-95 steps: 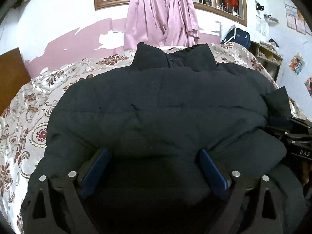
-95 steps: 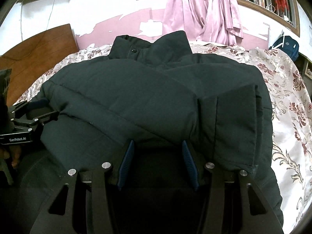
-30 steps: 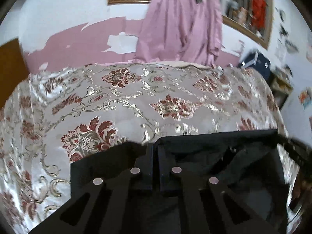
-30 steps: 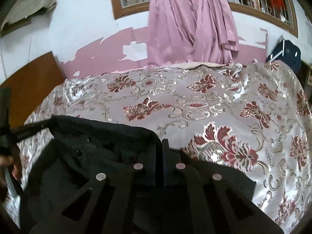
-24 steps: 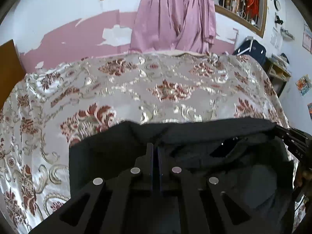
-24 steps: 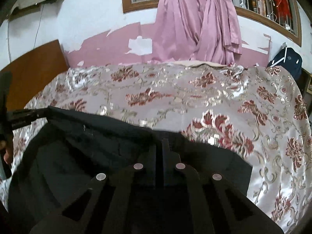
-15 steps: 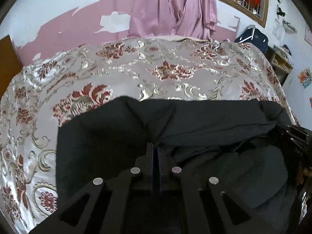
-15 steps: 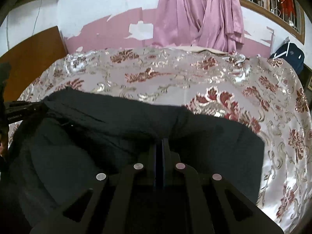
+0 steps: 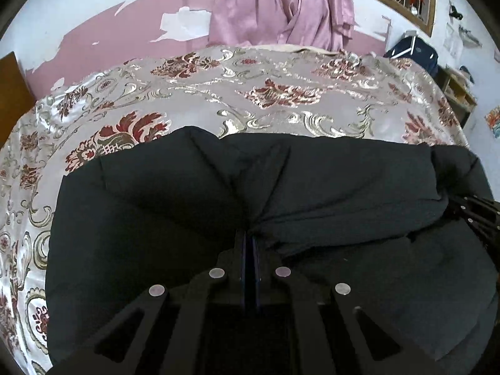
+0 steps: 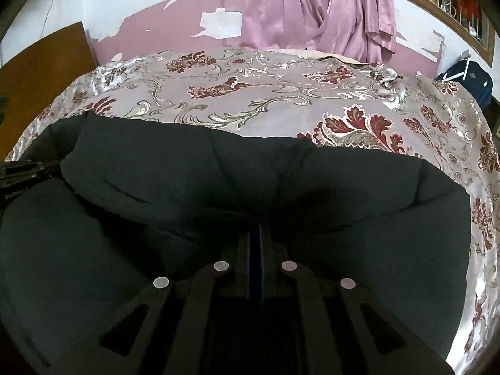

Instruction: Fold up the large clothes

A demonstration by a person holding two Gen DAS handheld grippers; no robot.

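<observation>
Both the left gripper [image 9: 249, 243] and the right gripper [image 10: 257, 234] pinch the black padded jacket [image 9: 175, 206] on the floral satin bed cover [image 9: 281, 106].

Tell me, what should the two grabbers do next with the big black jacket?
Probably open and let go. Both the left gripper and the right gripper are shut on the black puffer jacket, whose folded layer looks already laid down on the floral bedspread, so releasing would leave the fold in place.
</observation>
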